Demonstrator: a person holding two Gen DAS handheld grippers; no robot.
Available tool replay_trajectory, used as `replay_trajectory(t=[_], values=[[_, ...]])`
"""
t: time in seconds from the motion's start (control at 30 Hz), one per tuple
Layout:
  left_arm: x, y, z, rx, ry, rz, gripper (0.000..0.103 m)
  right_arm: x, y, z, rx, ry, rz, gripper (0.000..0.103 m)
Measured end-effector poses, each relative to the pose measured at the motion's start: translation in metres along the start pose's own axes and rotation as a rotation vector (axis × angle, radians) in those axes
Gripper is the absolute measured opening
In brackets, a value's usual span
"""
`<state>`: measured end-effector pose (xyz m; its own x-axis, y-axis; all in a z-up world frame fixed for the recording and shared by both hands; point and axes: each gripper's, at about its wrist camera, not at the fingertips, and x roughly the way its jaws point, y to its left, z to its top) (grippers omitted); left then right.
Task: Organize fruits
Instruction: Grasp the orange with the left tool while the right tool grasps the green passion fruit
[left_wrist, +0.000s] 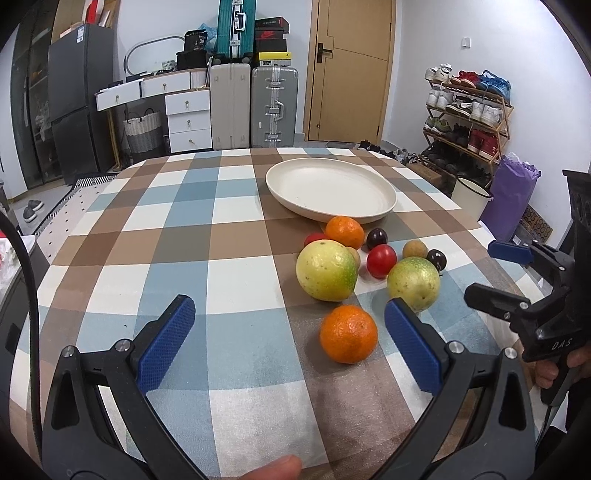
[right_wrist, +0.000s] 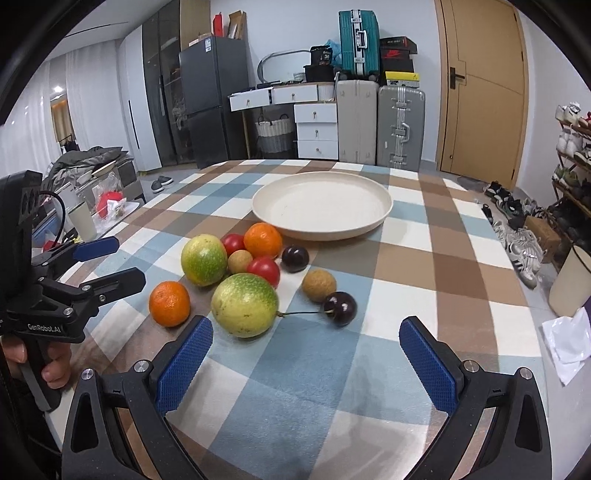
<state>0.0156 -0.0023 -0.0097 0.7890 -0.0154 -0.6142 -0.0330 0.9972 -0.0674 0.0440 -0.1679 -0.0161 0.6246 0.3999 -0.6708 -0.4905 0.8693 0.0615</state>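
Note:
A cream plate (left_wrist: 330, 190) (right_wrist: 321, 206) sits empty on the checked tablecloth. In front of it lies a cluster of fruit: two oranges (left_wrist: 348, 334) (right_wrist: 263, 240), two yellow-green fruits (left_wrist: 327, 270) (right_wrist: 244, 305), red tomatoes (left_wrist: 381, 260) (right_wrist: 264, 270), dark cherries (right_wrist: 340, 308) and brown longans (right_wrist: 319, 285). My left gripper (left_wrist: 290, 325) is open, its right pad beside the near orange. My right gripper (right_wrist: 306, 339) is open and empty, just short of the near yellow-green fruit and cherry. Each gripper also shows in the other's view, the right gripper (left_wrist: 495, 273) and the left gripper (right_wrist: 107, 262).
Suitcases (left_wrist: 255, 105), white drawers (left_wrist: 188, 122) and a door (left_wrist: 351, 70) stand behind the table. A shoe rack (left_wrist: 469, 110) and a purple bag (left_wrist: 511, 199) are to the right. A white bin (right_wrist: 570, 282) stands by the table's right edge.

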Motion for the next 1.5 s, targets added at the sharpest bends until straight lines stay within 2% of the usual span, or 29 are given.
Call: replay_trajectory(t=[0.2, 0.3, 0.43, 0.67, 0.77, 0.87, 1.17, 1.23, 1.3, 1.5], values=[[0.008, -0.003, 0.000, 0.012, 0.046, -0.020, 0.102, 0.010, 0.011, 0.003, -0.030, 0.069, 0.034, 0.103], [0.011, -0.005, 0.000, 0.020, 0.059, -0.028, 0.102, 0.010, 0.012, 0.006, -0.026, 0.077, 0.049, 0.103], [0.015, -0.008, 0.001, 0.032, 0.080, -0.036, 0.093, 0.012, 0.014, 0.011, -0.025, 0.090, 0.069, 0.103], [0.023, -0.009, 0.002, 0.036, 0.112, -0.041, 0.089, 0.018, 0.026, 0.020, -0.069, 0.105, 0.110, 0.100], [0.027, -0.009, 0.003, 0.031, 0.131, -0.060, 0.088, 0.023, 0.028, 0.023, -0.072, 0.112, 0.123, 0.095], [0.034, -0.011, 0.002, 0.035, 0.154, -0.074, 0.087, 0.029, 0.031, 0.025, -0.078, 0.133, 0.137, 0.083], [0.047, -0.020, 0.002, 0.048, 0.199, -0.126, 0.060, 0.044, 0.033, 0.027, -0.079, 0.163, 0.162, 0.070], [0.047, -0.021, 0.002, 0.042, 0.203, -0.158, 0.046, 0.048, 0.033, 0.027, -0.082, 0.170, 0.166, 0.065], [0.045, -0.022, 0.001, 0.027, 0.212, -0.194, 0.037, 0.051, 0.032, 0.027, -0.076, 0.176, 0.177, 0.063], [0.041, -0.023, 0.001, 0.014, 0.211, -0.187, 0.037, 0.055, 0.032, 0.026, -0.080, 0.183, 0.172, 0.054]])
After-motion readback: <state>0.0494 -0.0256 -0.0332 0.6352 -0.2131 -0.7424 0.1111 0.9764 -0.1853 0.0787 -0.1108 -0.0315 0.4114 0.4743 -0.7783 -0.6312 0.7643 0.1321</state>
